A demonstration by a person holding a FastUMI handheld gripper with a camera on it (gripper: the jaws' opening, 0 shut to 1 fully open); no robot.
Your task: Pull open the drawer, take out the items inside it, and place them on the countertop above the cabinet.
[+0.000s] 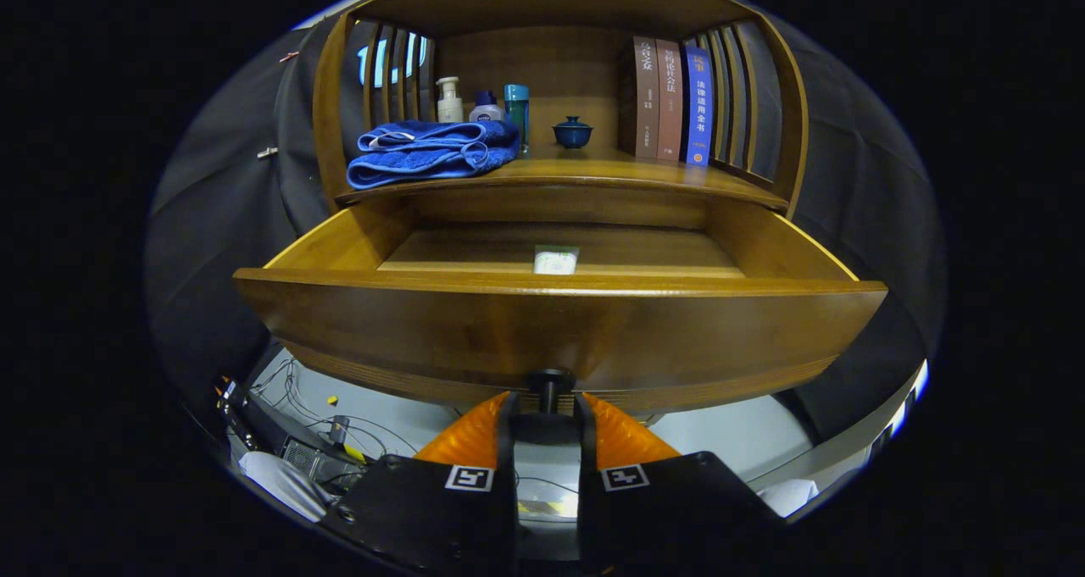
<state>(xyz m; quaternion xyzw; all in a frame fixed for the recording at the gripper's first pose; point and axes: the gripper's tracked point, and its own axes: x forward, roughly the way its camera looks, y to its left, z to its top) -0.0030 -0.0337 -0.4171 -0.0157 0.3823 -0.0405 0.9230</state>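
The drawer (559, 323) is standing pulled well out from the cabinet, its wide curved front facing the camera and its small dark knob (549, 384) sitting low at the middle of that front. The tongs (549, 407) are closing on that knob, the two orange fingers (475, 433) pressing in on it from left and right, so they are clamped on the knob. The pull looks about done, judging by how much of the drawer floor is showing, so the step in hand is finishing the draw and letting go: the fingers should be parting cleanly and backing straight off the knob, not dragging it sideways, then rising over the front edge to reach in. Inside, a small pale box (555, 260) with a green edge is lying on the drawer floor, near the front wall and about midway across; it looks flat and light, so it probably wants a gentle pinch across its narrow sides. Beyond and above the drawer, the desk (593, 173) is carrying a folded blue towel (432, 153) on the left, bottles (483, 107) behind it, a small blue lidded cup (572, 132) in the middle and books (674, 102) on the right, leaving bare wood near the middle front for the box.
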